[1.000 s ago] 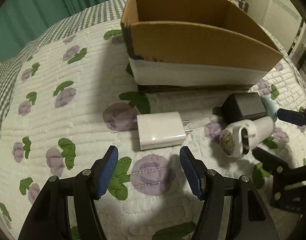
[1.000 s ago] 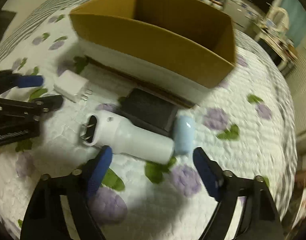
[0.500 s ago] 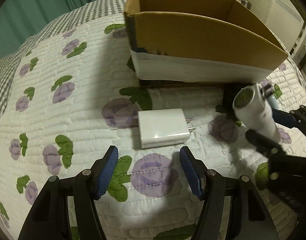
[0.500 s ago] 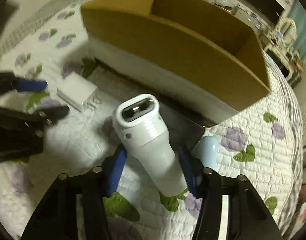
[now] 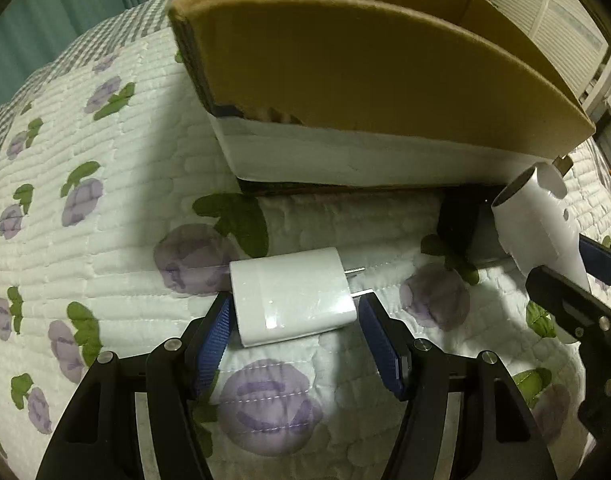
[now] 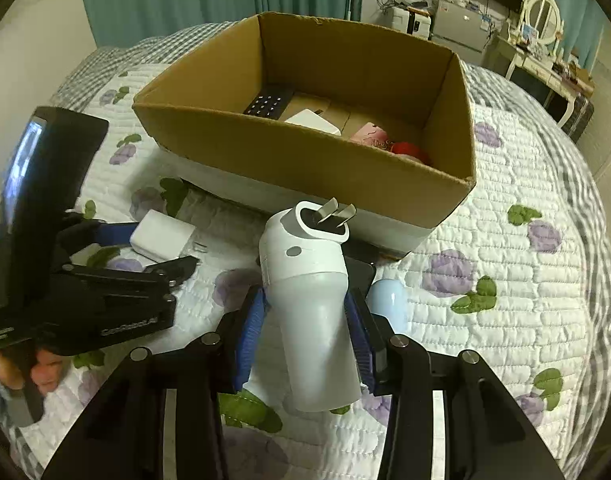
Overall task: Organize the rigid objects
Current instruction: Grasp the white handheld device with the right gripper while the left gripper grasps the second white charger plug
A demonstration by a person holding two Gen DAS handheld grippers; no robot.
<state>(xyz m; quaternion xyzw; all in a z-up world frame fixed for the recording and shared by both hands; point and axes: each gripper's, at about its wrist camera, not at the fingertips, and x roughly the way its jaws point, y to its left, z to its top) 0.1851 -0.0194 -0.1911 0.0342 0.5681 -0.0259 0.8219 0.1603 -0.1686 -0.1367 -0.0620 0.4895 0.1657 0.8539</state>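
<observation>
A white charger block [image 5: 289, 296] lies on the flowered quilt in front of the cardboard box [image 5: 365, 80]. My left gripper [image 5: 293, 312] is open, and its blue pads flank the charger without pressing it. The right gripper [image 6: 305, 312] has its jaws closing on a white cylindrical plug device [image 6: 305, 280], pads against the body, prongs pointing up towards the box [image 6: 305, 168]. In the left wrist view that device [image 5: 533, 224] stands tilted at the right, held by the right gripper [image 5: 577, 272]. The right wrist view shows the left gripper [image 6: 153, 248] around the charger [image 6: 161, 236].
Inside the box lie a black keypad [image 6: 269, 104], a white adapter [image 6: 313, 122], a pink item [image 6: 371, 136] and a red one [image 6: 409, 150]. A black block [image 5: 461, 224] and a pale blue item [image 6: 387, 300] rest by the box's front. A hand [image 6: 9, 368] holds the left gripper.
The right gripper closed on the white plug device and raised it from lying flat to nearly upright. The left gripper moved forward until its pads came beside the charger.
</observation>
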